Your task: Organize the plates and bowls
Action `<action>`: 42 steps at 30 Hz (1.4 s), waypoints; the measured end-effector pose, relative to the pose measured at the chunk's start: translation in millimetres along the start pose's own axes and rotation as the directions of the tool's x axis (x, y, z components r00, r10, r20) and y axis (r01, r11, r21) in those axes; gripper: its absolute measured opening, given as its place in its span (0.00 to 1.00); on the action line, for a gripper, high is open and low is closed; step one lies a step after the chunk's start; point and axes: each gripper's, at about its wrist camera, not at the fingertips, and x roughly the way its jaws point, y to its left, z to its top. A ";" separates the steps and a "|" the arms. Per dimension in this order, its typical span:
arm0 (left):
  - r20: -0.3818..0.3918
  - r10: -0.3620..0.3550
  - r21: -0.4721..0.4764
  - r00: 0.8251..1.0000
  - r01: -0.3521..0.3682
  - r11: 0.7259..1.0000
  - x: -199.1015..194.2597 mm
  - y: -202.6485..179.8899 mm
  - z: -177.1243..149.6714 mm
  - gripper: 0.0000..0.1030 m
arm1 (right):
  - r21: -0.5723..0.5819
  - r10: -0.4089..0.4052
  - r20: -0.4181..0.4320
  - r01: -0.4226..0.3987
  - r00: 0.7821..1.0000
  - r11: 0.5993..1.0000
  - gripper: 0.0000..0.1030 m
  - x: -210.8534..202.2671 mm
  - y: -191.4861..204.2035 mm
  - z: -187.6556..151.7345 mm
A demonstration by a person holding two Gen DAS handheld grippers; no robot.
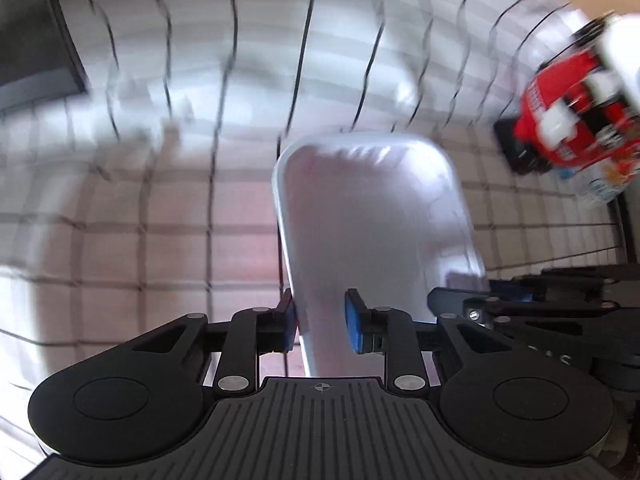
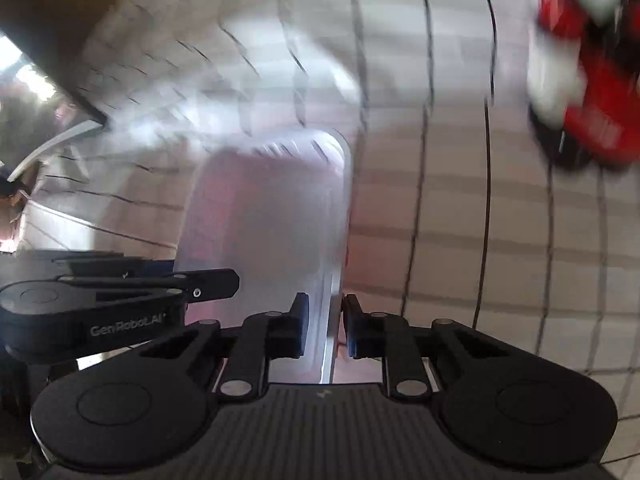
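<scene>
A shiny metal rectangular tray [image 1: 372,216] with rounded corners is held above a checked tablecloth; both views are motion-blurred. My left gripper [image 1: 320,322] has its jaws around the tray's left rim, the left pad touching it and the right pad over the tray's inside. My right gripper [image 2: 325,326] is shut on the same tray's [image 2: 272,216] right rim. Each gripper shows in the other's view: the right one at the lower right of the left wrist view [image 1: 520,304], the left one at the left of the right wrist view [image 2: 120,300].
A white tablecloth [image 1: 140,240] with dark grid lines covers the table. A red, white and black package [image 1: 576,120] stands at the far right, also in the right wrist view [image 2: 588,80]. A dark panel [image 1: 32,40] is at the upper left.
</scene>
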 end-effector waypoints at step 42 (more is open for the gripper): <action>0.353 -0.040 0.068 0.935 0.017 0.998 -110.2 -14.0 -200.8 0.14 | 0.006 0.018 0.433 -0.023 0.901 1.000 0.38 -132.5 44.0 -175.8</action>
